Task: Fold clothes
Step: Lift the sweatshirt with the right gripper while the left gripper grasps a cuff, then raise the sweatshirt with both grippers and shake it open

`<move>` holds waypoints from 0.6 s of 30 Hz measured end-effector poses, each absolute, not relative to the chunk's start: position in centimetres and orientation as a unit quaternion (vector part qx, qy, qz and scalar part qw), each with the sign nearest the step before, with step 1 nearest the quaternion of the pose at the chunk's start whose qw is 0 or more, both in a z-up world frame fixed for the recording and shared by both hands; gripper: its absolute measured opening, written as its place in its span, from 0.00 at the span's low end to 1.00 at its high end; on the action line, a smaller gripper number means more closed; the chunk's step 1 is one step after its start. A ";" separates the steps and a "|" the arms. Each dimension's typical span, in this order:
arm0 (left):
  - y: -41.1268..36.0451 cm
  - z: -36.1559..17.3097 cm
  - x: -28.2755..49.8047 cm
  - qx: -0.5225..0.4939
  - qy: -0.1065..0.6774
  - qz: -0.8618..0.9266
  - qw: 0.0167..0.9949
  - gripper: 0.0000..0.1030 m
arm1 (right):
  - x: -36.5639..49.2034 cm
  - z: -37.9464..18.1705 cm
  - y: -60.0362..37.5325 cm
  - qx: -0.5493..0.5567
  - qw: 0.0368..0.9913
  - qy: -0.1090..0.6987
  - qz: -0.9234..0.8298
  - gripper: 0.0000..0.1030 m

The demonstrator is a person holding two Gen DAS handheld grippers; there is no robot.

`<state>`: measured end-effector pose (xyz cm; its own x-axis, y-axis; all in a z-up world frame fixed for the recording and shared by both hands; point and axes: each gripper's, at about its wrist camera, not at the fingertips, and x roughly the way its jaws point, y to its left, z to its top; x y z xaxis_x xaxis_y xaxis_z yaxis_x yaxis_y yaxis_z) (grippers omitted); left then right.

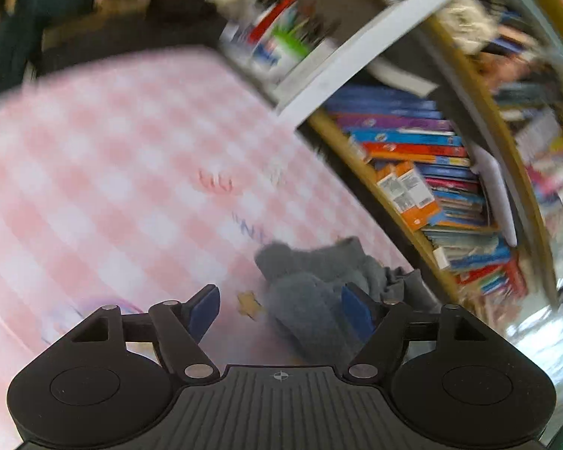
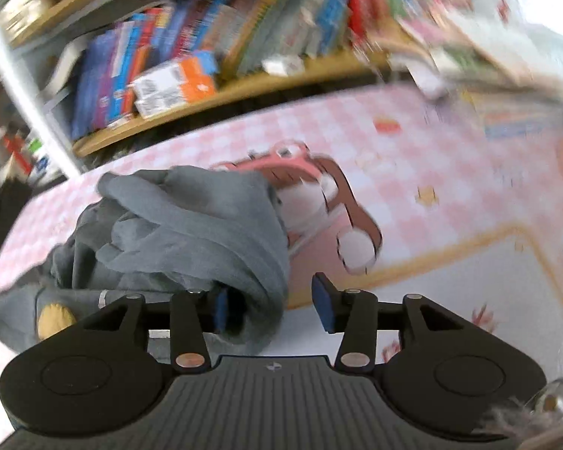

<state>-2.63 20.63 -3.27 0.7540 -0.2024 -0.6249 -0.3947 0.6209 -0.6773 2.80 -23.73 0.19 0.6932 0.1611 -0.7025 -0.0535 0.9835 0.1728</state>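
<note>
Nearest to the left wrist camera, the left gripper was seen with its jaws standing wide apart, and nothing was pressed between the blue pads. Part of the grey garment lay in the gap, closer to the right-hand pad, but it was not gripped. In the right wrist view, the right gripper was found about half open. A fold of the grey garment hung in front of its left pad and partly filled the gap, while the other pad stood free of the cloth, so no hold was seen there either.

The garment was bunched in a loose heap on the pink checked tablecloth, near the table edge that faces the bookshelf. It was judged that the folding was only at its beginning: the cloth was still crumpled and had to be spread first. For the next move, two separate edges or corners would need to be found and pinched, one by each gripper, and then drawn apart over the free cloth surface. Both pictures were blurred, so seams and sleeves could not be told apart.
</note>
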 end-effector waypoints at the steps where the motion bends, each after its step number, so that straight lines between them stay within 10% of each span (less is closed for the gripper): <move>1: 20.5 -3.9 -2.0 -0.448 0.354 0.063 0.819 0.70 | 2.5 0.5 -23.3 0.044 0.923 0.377 0.063 0.47; 4: 20.2 -5.2 -0.4 -0.481 0.362 0.054 0.797 0.63 | 1.9 1.0 -22.4 -0.009 0.932 0.354 0.078 0.53; 6: 19.6 -5.2 1.3 -0.464 0.373 0.043 0.802 0.35 | 1.8 1.2 -22.0 -0.034 0.933 0.345 0.093 0.56; 9: 18.8 -4.9 3.3 -0.439 0.384 0.037 0.812 0.19 | 2.2 1.7 -20.2 -0.087 0.932 0.326 0.132 0.63; 18: 17.6 0.2 3.3 -0.362 0.319 -0.030 0.876 0.11 | 6.3 0.1 -10.7 -0.293 0.873 0.319 0.224 0.57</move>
